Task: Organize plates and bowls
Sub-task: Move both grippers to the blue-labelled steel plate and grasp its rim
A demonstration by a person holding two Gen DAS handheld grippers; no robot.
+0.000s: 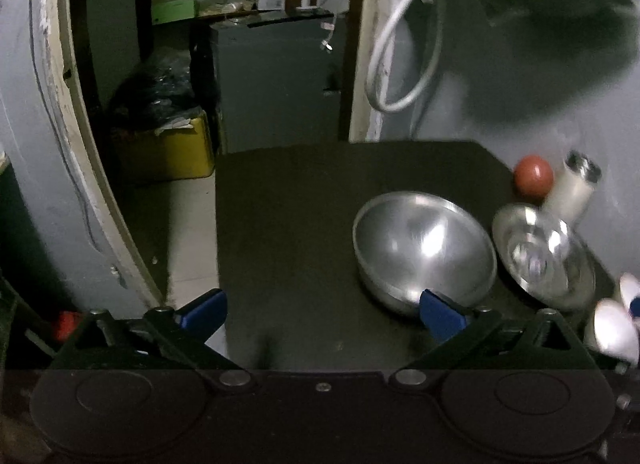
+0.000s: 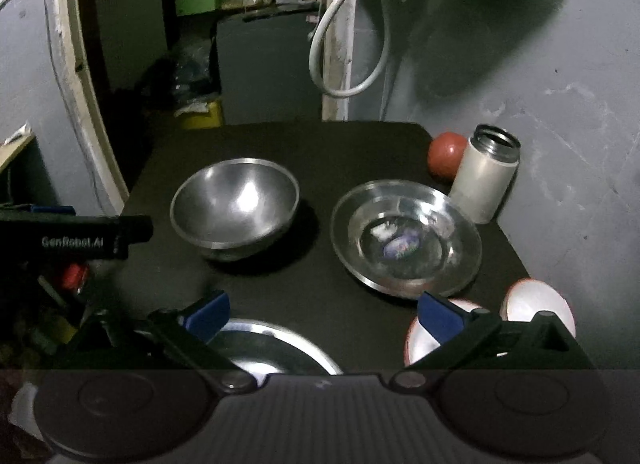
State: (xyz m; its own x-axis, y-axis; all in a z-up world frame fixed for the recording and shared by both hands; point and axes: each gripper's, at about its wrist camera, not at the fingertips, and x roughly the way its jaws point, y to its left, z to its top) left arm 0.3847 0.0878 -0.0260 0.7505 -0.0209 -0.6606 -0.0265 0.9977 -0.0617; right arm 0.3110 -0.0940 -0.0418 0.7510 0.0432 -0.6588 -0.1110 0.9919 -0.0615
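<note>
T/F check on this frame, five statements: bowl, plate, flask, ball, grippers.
1. The deep steel bowl stands upright on the black table. True.
2. The steel plate is stacked inside the bowl. False: it lies beside the bowl, apart from it.
3. The white flask has its lid on. False: its mouth is open.
4. A red ball sits next to the flask at the table's far corner. True.
5. The right gripper is shut on the plate. False: its jaws are spread and hold nothing, and the left gripper is open too.
</note>
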